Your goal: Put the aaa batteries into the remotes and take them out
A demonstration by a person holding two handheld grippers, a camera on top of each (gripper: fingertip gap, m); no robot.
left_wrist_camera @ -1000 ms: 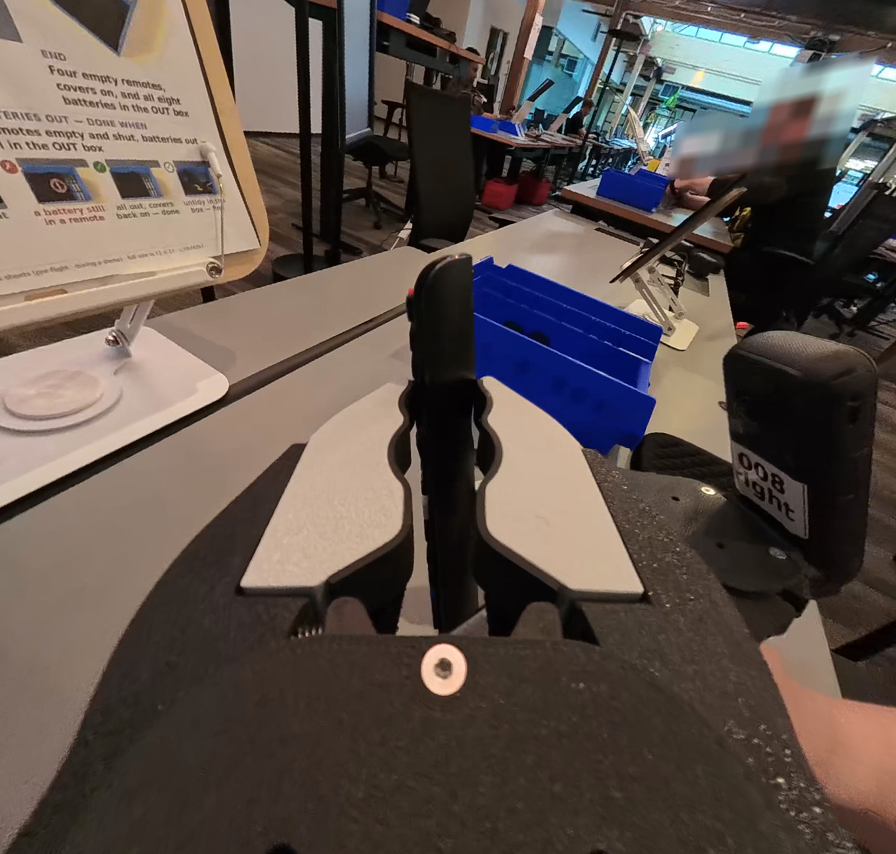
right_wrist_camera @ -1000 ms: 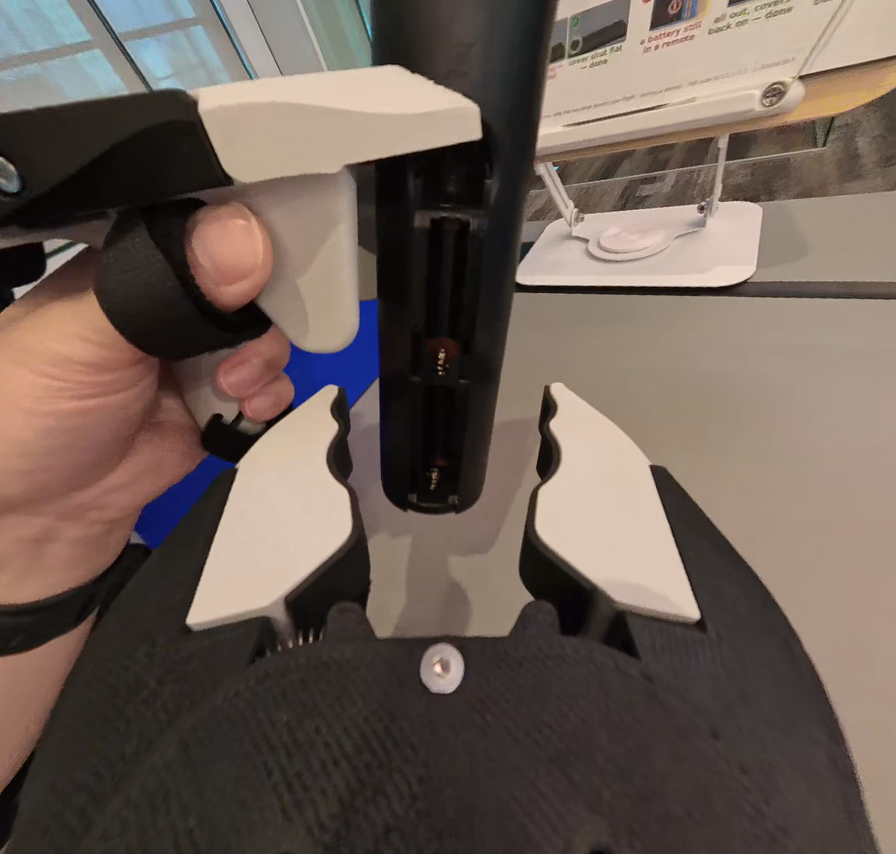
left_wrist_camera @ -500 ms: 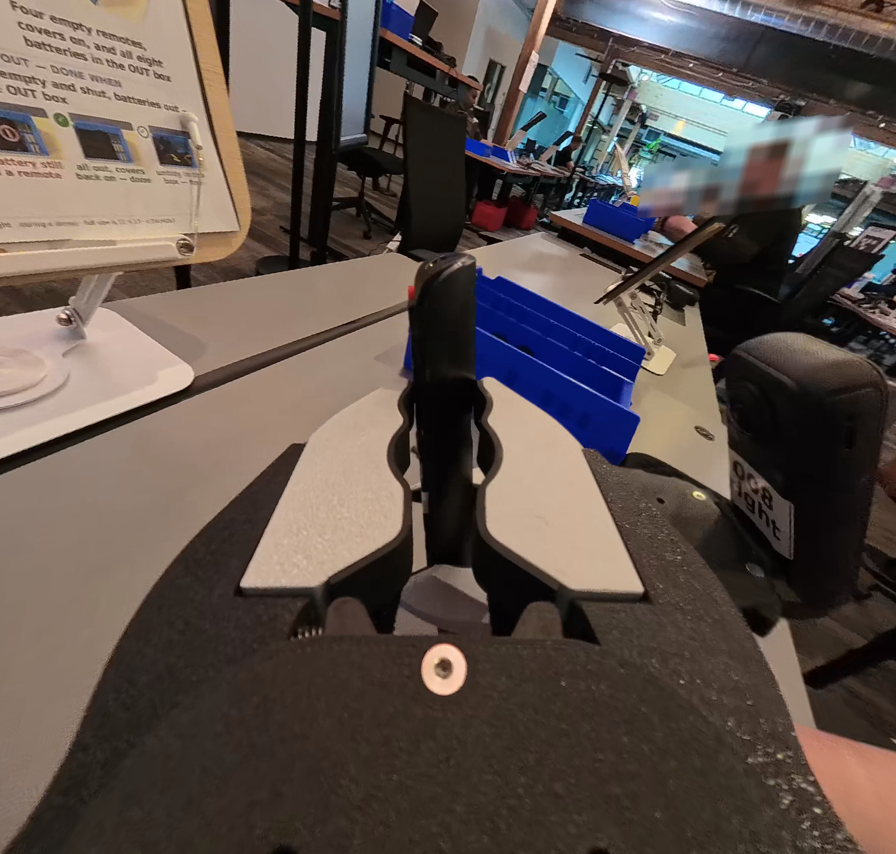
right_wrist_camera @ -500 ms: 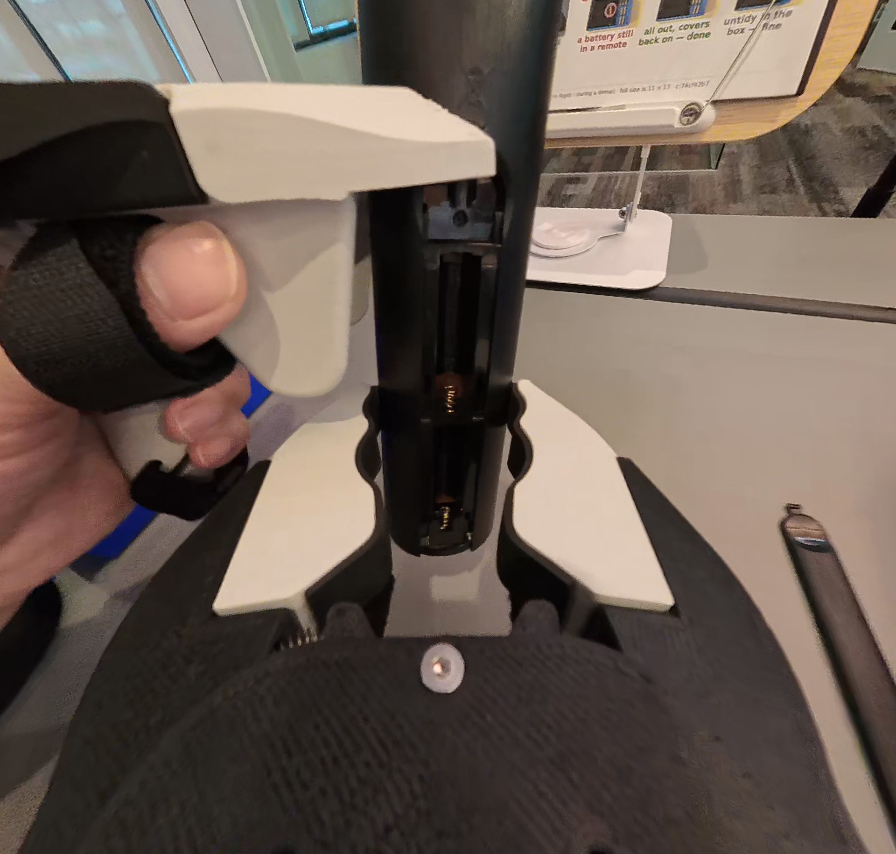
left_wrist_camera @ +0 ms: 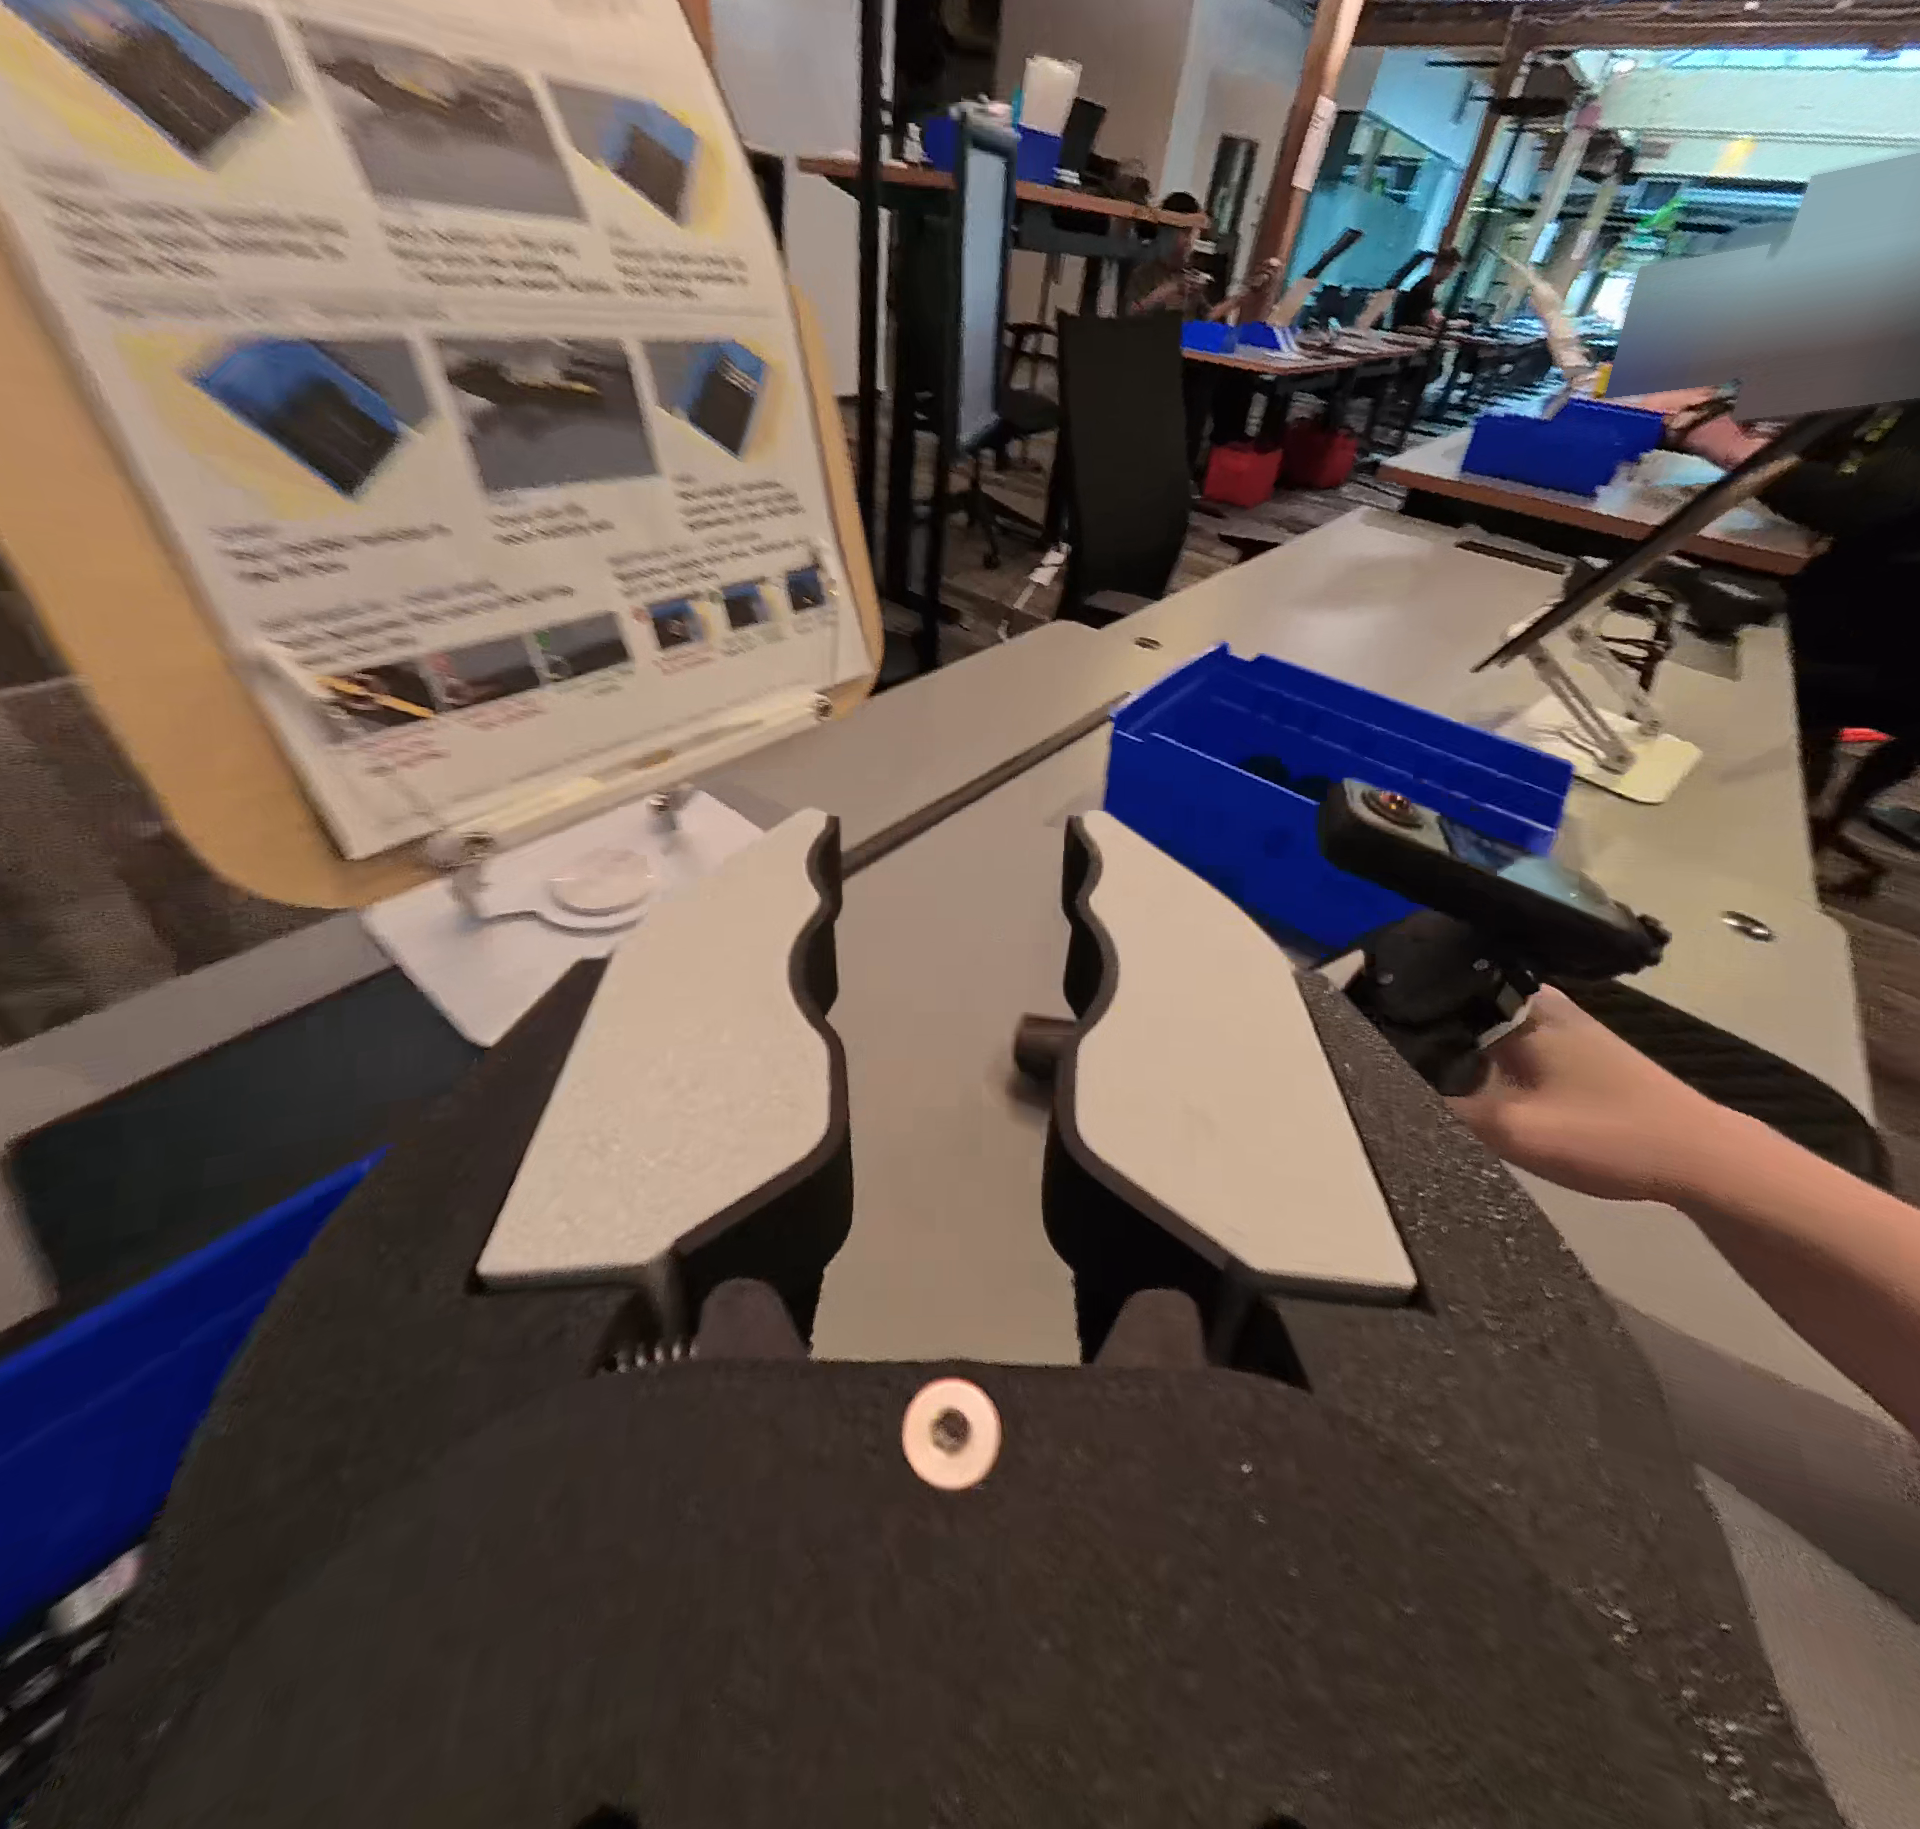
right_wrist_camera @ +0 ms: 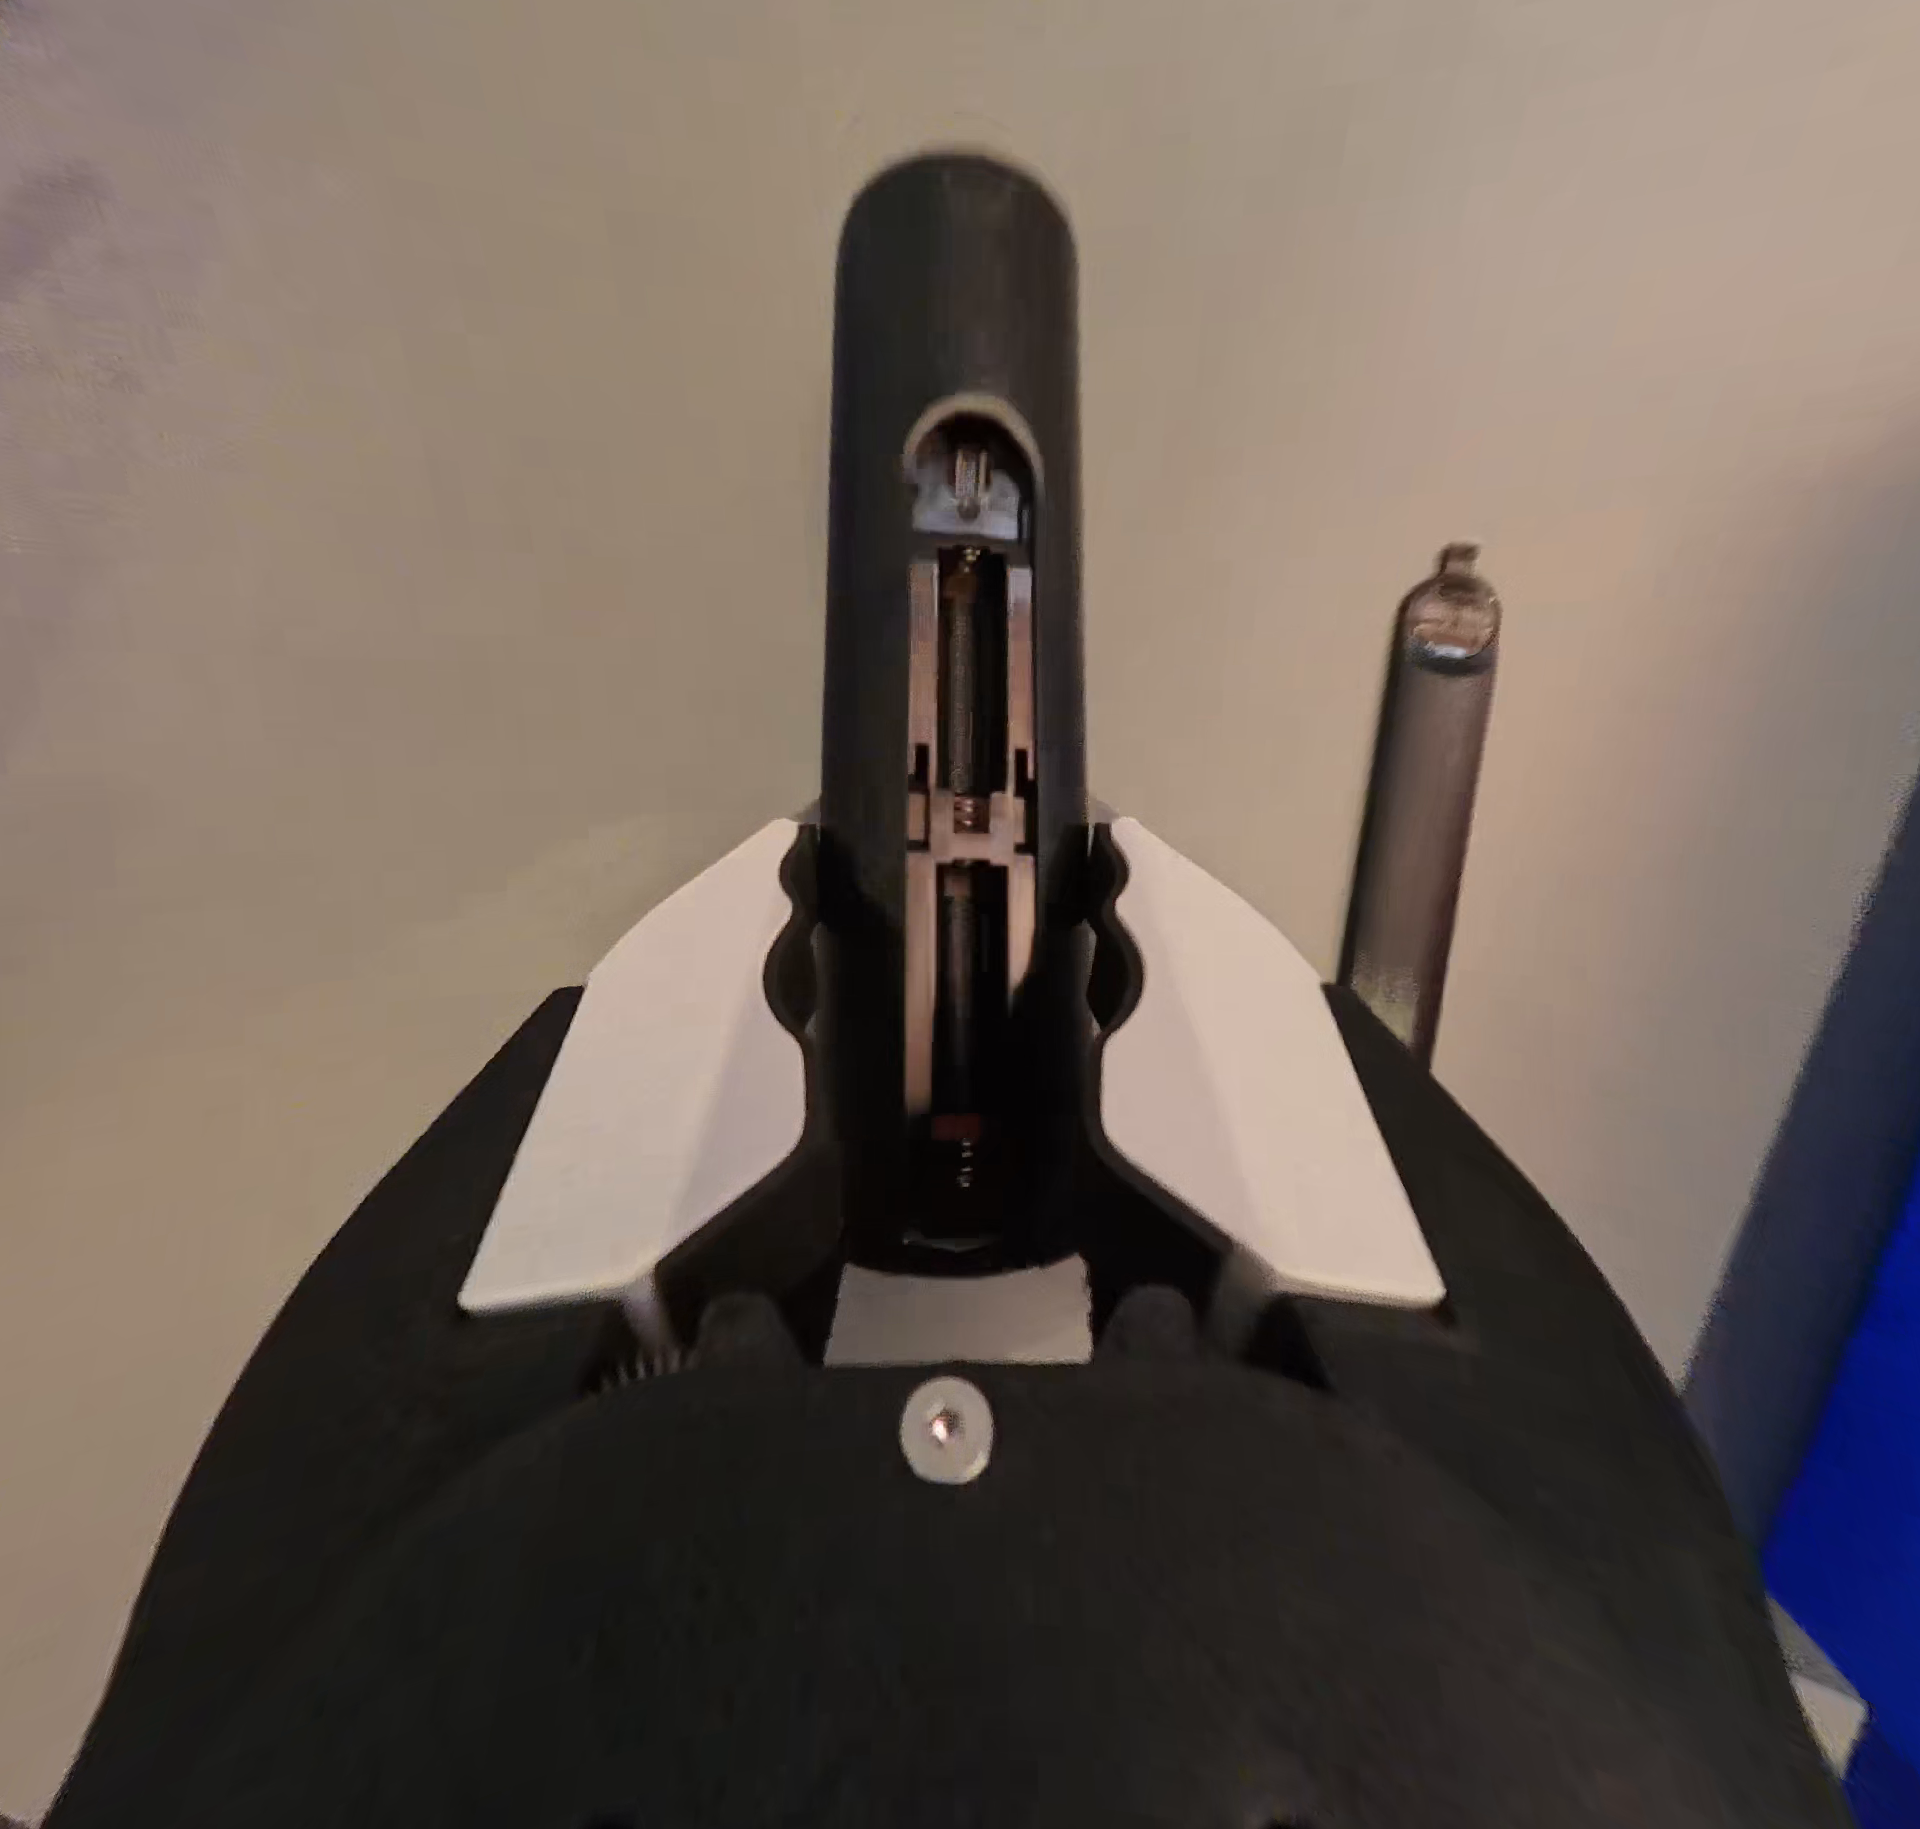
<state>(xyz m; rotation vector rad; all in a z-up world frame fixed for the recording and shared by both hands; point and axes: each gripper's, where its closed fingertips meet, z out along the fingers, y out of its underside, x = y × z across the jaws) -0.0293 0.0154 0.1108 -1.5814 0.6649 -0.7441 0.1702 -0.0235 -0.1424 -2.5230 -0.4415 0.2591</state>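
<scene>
Remote (right_wrist_camera: 951, 553) clamped between right gripper (right_wrist_camera: 951, 849) jaws, compartment uncovered, left gripper (left_wrist_camera: 945, 849) jaws apart, empty

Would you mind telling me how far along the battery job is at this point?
Done: the remote is open, its cover lying beside it on the table. In hand: the right gripper has its jaws shut on that remote; a battery seems to sit in the near bay, the far bay is unclear. The left gripper is open and empty. Left: settling the bays, refitting the cover.
</scene>
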